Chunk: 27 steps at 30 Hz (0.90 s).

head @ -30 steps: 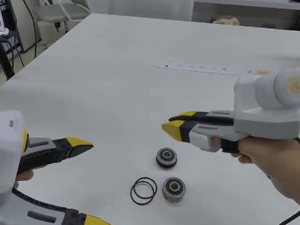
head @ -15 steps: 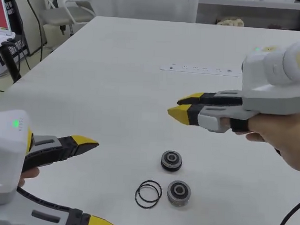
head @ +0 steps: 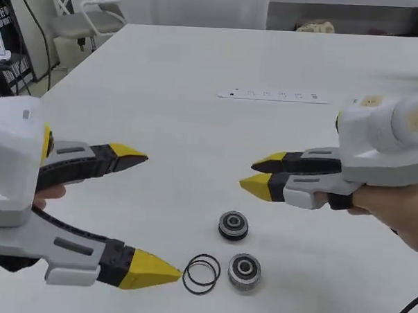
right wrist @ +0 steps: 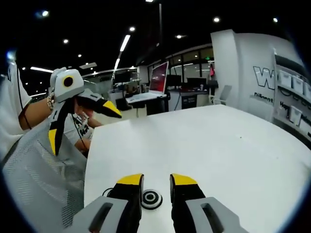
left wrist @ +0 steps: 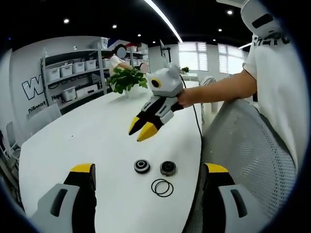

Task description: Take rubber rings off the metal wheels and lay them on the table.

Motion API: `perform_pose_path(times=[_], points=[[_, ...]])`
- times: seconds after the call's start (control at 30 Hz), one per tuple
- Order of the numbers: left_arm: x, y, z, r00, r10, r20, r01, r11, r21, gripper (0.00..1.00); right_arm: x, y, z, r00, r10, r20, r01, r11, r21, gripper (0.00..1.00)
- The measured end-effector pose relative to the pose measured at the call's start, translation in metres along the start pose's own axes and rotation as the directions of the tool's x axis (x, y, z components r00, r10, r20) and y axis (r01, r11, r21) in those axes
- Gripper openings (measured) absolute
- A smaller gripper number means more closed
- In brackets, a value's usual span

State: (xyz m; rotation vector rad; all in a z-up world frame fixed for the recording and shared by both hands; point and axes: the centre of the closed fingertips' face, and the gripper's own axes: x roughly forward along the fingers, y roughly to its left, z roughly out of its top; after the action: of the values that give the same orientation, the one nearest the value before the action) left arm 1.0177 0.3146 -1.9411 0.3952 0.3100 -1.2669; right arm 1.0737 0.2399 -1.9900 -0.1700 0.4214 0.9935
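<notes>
Held the left gripper (head: 147, 213) spread wide and empty over the white tabletop (head: 198, 93). Held the right gripper (head: 252, 173) opposite, jaws only narrowly parted, clasping nothing. Saw between them, resting on the tabletop, a far wheel (head: 233, 225) and a near wheel (head: 244, 269), close together, with two loose rubber rings (head: 202, 272) overlapping just beside the near wheel.

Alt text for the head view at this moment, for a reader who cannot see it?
Two hand-held grippers hover over a white table, neither holding anything: the left gripper with jaws wide apart, the right gripper with jaws slightly apart. Below them lie a far metal wheel, a near metal wheel and, beside it, two loose rubber rings.
</notes>
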Motion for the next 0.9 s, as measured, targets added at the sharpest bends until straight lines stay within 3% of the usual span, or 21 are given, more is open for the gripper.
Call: perform_pose_path(times=[0.23, 0.43, 0.77, 0.9], points=[[0.02, 0.009, 0.023, 0.9989, -0.04, 0.026, 0.038, 0.997, 0.065, 0.86, 0.004, 0.0, -0.028, 0.9963, 0.01, -0.086, -0.013, 1.0, -0.029, 0.18], [0.038, 0.022, 0.038, 0.9968, -0.043, 0.067, 0.037, 0.995, 0.097, 0.74, 0.007, 0.002, -0.05, 0.9886, 0.031, -0.147, -0.038, 0.998, -0.043, 0.18], [0.077, 0.037, 0.035, 0.9953, -0.024, 0.094, 0.015, 0.995, 0.1, 0.59, 0.007, 0.002, -0.066, 0.9788, 0.036, -0.201, -0.046, 0.998, -0.045, 0.19], [0.095, 0.037, 0.026, 0.9959, -0.037, 0.082, 0.033, 0.998, 0.05, 0.5, 0.006, 0.0, -0.068, 0.9789, 0.029, -0.202, -0.038, 0.999, -0.037, 0.19]])
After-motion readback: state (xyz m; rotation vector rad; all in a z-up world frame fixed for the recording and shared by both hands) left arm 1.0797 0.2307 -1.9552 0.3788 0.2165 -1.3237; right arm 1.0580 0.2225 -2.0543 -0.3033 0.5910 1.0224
